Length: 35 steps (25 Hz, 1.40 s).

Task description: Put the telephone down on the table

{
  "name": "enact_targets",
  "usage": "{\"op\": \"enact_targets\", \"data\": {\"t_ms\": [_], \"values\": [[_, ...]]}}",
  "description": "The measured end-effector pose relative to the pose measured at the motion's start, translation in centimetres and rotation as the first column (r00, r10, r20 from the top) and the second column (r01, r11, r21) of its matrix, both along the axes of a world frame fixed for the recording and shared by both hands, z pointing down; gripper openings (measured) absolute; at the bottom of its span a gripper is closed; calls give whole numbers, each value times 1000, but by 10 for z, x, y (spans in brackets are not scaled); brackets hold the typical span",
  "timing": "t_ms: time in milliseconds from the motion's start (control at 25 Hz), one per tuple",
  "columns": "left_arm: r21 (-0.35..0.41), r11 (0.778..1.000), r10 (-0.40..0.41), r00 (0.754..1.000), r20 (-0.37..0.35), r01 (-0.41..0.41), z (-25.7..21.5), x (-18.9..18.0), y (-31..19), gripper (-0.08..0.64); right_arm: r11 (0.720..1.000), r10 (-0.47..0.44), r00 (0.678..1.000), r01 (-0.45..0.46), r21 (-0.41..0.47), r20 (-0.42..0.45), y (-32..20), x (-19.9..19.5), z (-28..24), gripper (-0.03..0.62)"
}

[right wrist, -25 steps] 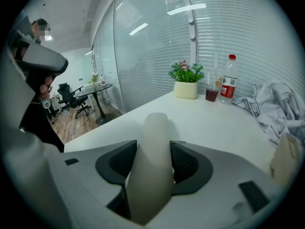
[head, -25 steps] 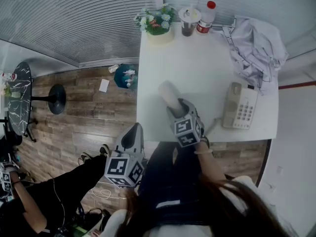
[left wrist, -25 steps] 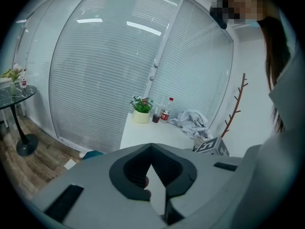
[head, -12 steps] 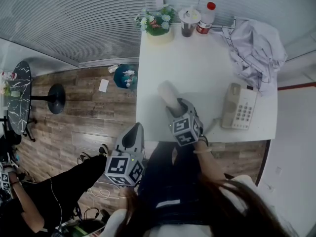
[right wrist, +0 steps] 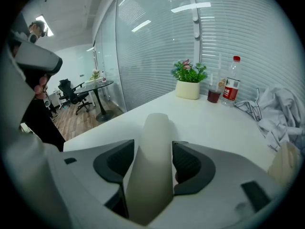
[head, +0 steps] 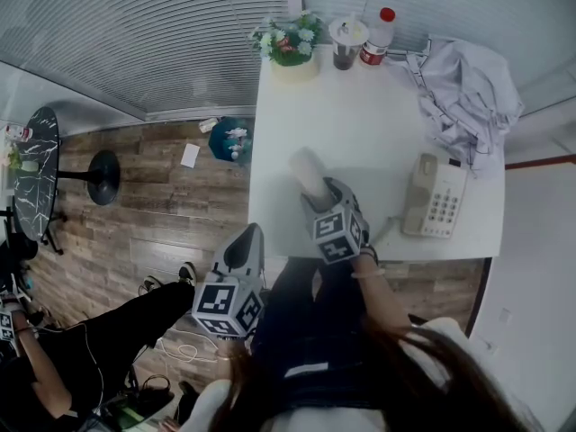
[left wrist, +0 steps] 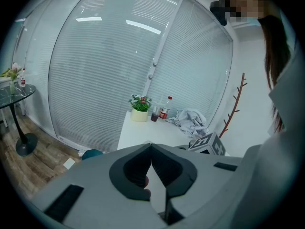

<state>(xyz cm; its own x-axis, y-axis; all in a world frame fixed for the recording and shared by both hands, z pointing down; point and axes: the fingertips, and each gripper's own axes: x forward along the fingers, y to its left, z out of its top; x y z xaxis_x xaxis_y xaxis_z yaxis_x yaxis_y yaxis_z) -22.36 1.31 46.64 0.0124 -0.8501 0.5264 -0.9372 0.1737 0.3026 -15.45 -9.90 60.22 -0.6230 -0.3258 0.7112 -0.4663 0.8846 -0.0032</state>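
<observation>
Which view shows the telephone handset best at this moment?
Right gripper view: the handset fills the centre, between the opening jaws of the right gripper. The head view shows only its end beyond that gripper, over the table. The left gripper view doesn't show it.

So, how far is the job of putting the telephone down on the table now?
Nearly done. Done: the handset seems to lie on the table, left of the base. In hand: the right hand-held gripper is opening its jaws, with the handset between them. Left: draw that gripper back, clear of the handset. The left hand-held gripper is shut, empty and off the table.
</observation>
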Motion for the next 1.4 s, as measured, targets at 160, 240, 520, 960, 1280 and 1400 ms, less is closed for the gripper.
{"op": "enact_targets", "data": {"t_ms": [160,240,520,960,1280,1400], "values": [[7,1000,3,1000,0,-3,-2,3,-1,2,1000,2,1000,-2,6,-1,-2,3,-4,262],[12,1000,5,1000,3,-5,-3,5,-1,2,1000,-1,1000,1,11,-2,-2,5,-7,262],[39,999,3,1000,9,-3,-10,10,-3,2,999,-14,1000,13,36,7,-4,10,-19,262],[80,997,11,999,33,-13,-23,23,-7,2,996,-10,999,7,85,33,-12,22,-48,250],[106,994,22,999,43,-27,-35,33,-11,0,992,-2,998,-6,128,58,-20,33,-69,207],[122,992,17,999,50,-23,-40,33,-14,0,989,7,998,-17,147,67,-25,37,-77,198]]}}
